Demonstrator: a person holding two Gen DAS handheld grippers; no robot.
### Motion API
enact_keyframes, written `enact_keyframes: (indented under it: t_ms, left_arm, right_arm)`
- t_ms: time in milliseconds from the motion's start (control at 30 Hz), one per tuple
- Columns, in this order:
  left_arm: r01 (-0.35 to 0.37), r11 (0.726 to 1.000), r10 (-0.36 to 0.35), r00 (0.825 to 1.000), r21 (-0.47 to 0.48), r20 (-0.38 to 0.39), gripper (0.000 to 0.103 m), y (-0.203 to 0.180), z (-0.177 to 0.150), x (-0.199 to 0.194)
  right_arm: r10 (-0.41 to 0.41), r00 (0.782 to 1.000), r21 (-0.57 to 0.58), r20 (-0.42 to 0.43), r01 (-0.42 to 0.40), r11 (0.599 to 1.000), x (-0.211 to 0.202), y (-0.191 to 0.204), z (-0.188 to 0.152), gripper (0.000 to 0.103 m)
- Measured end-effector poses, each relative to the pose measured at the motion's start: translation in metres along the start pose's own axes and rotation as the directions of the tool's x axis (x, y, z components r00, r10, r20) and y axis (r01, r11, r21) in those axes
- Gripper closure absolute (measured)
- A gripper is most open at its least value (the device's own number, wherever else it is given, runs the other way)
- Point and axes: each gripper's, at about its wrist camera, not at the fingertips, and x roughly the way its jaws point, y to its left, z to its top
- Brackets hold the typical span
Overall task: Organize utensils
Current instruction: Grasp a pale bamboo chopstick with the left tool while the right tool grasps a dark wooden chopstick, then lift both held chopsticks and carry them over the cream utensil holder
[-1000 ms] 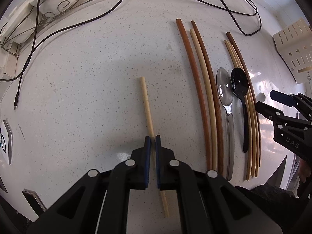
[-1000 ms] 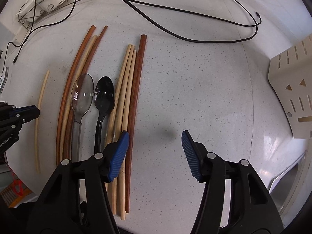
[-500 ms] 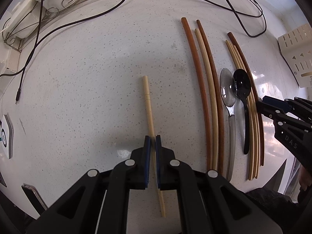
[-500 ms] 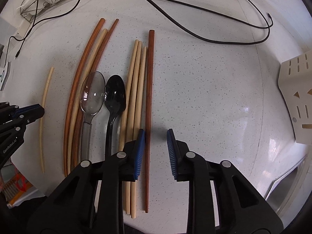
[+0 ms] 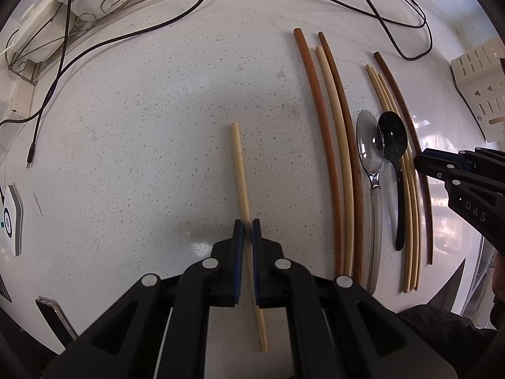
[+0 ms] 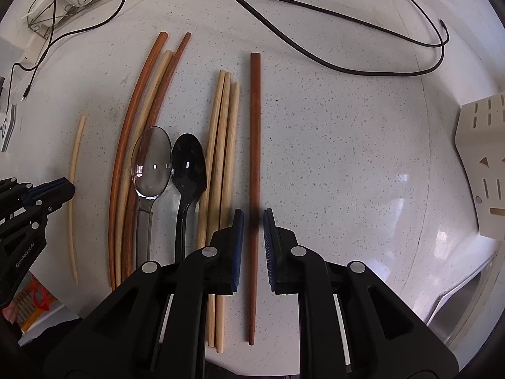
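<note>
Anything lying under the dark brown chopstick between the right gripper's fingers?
Only bare speckled countertop shows beneath the dark brown chopstick. The right gripper straddles it, jaws nearly closed around it. Nearest neighbours, the three pale chopsticks, lie beside it, apart.

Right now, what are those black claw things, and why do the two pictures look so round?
Those claws are two hand-held grippers; a person carries one in each hand. A tiny wide-eyed camera rides on each, so each picture bends like a bubble. One picture looks down the left gripper, pinching a pale thin chopstick. The other looks down the right gripper, closed around a dark brown chopstick. On the white speckled counter lie more chopsticks, a clear spoon, a black spoon and black cables.
</note>
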Motion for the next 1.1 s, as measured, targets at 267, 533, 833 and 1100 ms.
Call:
enact_keyframes:
  t_ms: [267, 533, 833, 1100]
  left_arm:
    - [-0.018, 1.0, 0.018, 1.0, 0.016, -0.002, 0.098, -0.005, -0.002, 0.002]
    - [0.01, 1.0, -0.01, 1.0, -0.002, 0.005, 0.099, 0.001, -0.004, 0.001]
    - [0.055, 0.997, -0.053, 0.997, -0.046, 0.048, 0.099, 0.024, -0.012, -0.013]
    - [0.094, 0.994, -0.088, 0.99, -0.057, 0.107, 0.099, 0.025, -0.019, -0.04]
  right_arm:
    - [0.007, 1.0, -0.01, -0.012, -0.007, 1.0, -0.003, 0.007, 0.005, 0.097]
    - [0.053, 0.998, -0.001, 0.029, -0.053, 0.999, -0.009, -0.016, 0.003, 0.097]
    - [0.092, 0.994, 0.049, 0.06, -0.095, 0.994, -0.017, -0.035, -0.005, 0.097]
    - [0.136, 0.983, 0.103, 0.125, -0.149, 0.983, -0.032, -0.056, -0.026, 0.097]
